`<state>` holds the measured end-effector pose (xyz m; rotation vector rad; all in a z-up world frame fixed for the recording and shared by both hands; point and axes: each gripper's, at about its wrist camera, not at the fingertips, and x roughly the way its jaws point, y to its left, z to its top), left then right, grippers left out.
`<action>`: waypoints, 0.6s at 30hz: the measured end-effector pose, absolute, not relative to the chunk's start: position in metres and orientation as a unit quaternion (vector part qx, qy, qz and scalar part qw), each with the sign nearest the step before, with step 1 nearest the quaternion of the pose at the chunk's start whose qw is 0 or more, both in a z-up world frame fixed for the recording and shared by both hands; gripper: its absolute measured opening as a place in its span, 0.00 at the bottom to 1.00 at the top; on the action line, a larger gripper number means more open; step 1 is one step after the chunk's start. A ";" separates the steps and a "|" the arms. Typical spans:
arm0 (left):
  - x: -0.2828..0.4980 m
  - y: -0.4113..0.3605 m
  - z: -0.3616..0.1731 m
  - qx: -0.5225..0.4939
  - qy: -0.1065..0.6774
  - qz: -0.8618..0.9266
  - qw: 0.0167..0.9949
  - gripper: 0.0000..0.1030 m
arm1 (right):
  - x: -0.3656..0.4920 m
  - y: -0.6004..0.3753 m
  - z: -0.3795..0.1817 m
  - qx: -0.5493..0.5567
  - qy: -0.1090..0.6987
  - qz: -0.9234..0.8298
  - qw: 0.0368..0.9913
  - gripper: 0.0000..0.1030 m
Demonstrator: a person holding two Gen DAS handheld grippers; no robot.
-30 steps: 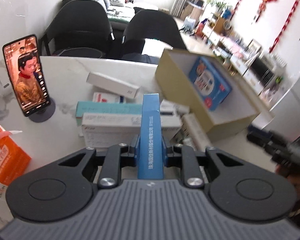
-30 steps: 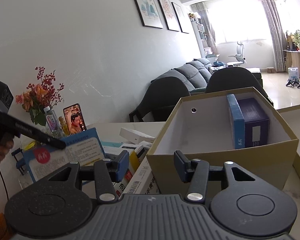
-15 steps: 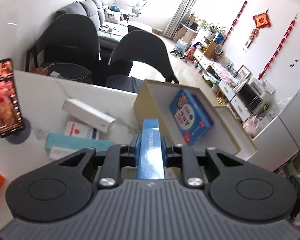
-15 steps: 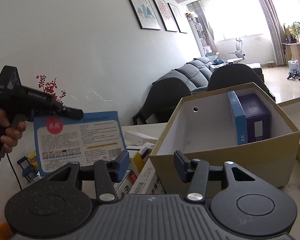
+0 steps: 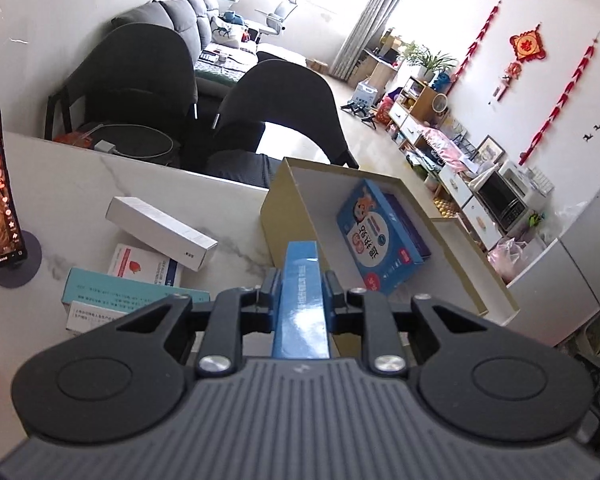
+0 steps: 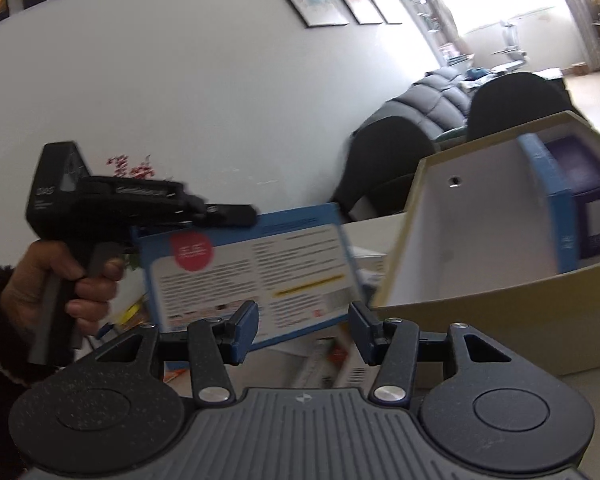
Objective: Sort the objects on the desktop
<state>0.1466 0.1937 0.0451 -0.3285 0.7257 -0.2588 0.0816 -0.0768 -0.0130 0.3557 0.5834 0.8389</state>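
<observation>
While the left gripper (image 5: 302, 294) is clamping a blue box (image 5: 301, 300) edge-up beside the cardboard box (image 5: 284, 216), white cartons (image 5: 160, 232) are crowding the table (image 5: 60, 184) and the right gripper (image 6: 303, 330) is opening, empty

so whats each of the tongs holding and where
Left tongs pinch a flat blue box across its thin top edge. Right tongs hold nothing and are opening.

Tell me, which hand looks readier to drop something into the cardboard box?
Left: the left gripper already clamps a blue box beside the cardboard box. The right gripper is opening, holding nothing.
</observation>
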 end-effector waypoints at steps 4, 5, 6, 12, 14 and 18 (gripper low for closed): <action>0.146 0.187 0.050 -0.148 0.363 -0.118 0.912 0.19 | 0.056 -0.052 0.001 0.130 0.251 0.409 0.868 0.71; 0.146 0.185 0.051 -0.146 0.365 -0.117 0.912 0.19 | 0.048 -0.046 0.004 0.116 0.240 0.411 0.872 0.71; 0.145 0.184 0.052 -0.143 0.367 -0.115 0.912 0.19 | 0.040 -0.040 0.008 0.103 0.230 0.413 0.875 0.71; 0.140 0.181 0.052 -0.148 0.378 -0.106 0.908 0.19 | 0.000 -0.003 0.015 0.015 0.178 0.373 0.910 0.70; 0.139 0.179 0.048 -0.153 0.393 -0.109 0.900 0.19 | -0.011 0.011 0.016 -0.016 0.162 0.362 0.918 0.68; 0.136 0.177 0.040 -0.153 0.403 -0.113 0.895 0.19 | -0.026 0.039 0.011 -0.080 0.144 0.326 0.931 0.47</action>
